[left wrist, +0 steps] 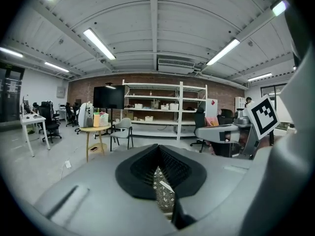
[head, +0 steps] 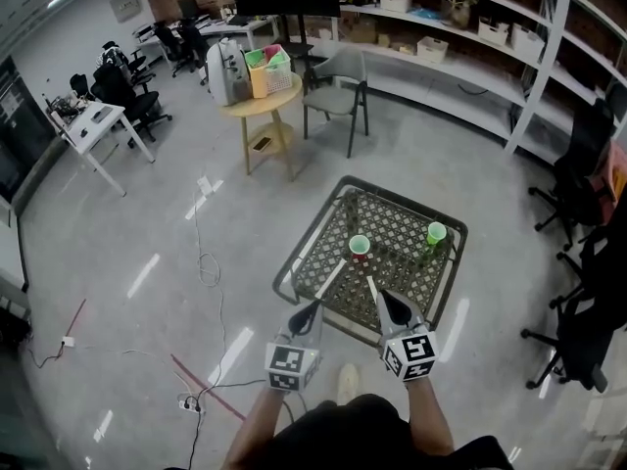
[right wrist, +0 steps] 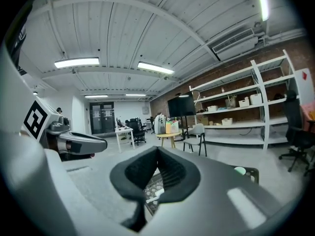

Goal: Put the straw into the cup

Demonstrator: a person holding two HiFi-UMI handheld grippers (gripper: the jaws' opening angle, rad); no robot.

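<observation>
A black lattice table stands on the floor in front of me in the head view. On it are two green cups, one near the middle and one at the right edge. My left gripper and right gripper reach over the table's near side, just short of the middle cup, both shut with nothing between their pads. The right gripper view shows a green cup past its jaws. A short white strip lies on the lattice beyond the pads; I cannot tell if it is the straw.
A round wooden table with baskets and a grey chair stand farther back. Shelves line the back right wall. Black office chairs are at the right. Cables trail across the floor on the left.
</observation>
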